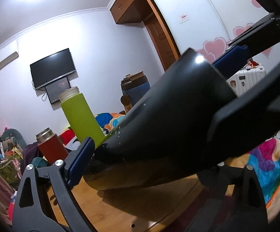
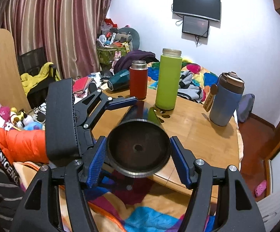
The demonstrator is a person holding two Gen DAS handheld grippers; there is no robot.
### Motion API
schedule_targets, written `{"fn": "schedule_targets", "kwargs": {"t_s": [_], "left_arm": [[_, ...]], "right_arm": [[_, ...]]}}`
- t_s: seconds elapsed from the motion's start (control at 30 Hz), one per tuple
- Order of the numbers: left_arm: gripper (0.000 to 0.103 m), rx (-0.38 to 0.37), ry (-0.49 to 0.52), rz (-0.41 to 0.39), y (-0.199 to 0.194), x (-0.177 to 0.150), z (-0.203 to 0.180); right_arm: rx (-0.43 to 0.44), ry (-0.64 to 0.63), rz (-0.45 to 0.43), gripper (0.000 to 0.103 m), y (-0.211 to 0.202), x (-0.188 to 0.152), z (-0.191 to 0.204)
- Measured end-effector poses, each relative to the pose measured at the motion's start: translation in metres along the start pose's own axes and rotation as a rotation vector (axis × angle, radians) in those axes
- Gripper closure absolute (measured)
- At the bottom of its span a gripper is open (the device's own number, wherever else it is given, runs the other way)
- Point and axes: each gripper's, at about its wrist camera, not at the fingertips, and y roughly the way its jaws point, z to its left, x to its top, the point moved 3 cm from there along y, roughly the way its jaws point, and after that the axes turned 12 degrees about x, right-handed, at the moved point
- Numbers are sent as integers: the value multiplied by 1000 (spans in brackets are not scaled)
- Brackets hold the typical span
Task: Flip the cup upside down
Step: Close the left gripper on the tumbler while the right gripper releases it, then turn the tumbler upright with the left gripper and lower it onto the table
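Note:
A black cup (image 2: 138, 147) lies tilted on its side above the wooden table (image 2: 198, 131), its base toward the right wrist camera. My right gripper (image 2: 139, 161) has its blue pads on both sides of the base end and is shut on it. My left gripper (image 2: 132, 104) reaches in from the left and holds the far end of the cup. In the left wrist view the black cup (image 1: 169, 119) fills the middle, slanting between the left gripper's blue pads (image 1: 81, 158), with the right gripper's fingers (image 1: 236, 46) around it at the upper right.
On the table stand a red flask (image 2: 138, 79), a green bottle (image 2: 168, 79) and a blue tumbler (image 2: 226, 100). A teal hair dryer (image 2: 118, 82) lies at the far left edge. A colourful blanket (image 2: 140, 212) lies below the table's near edge.

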Motion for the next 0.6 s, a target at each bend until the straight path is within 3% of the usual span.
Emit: {"fn": "schedule_targets", "kwargs": {"t_s": [0.1,0.37,0.6], "left_arm": [[13,5,-16,-3,0,3,3],[27,4,-87,-24,-10,16,22],[36,-2,-153,-20,-14,33,43]], "right_arm": [[-27,-19,-12,31,-9,1,3],[-185,44,-124,30,-47,7,-21],[-244,115,-138,29,-30,8,-42]]}}
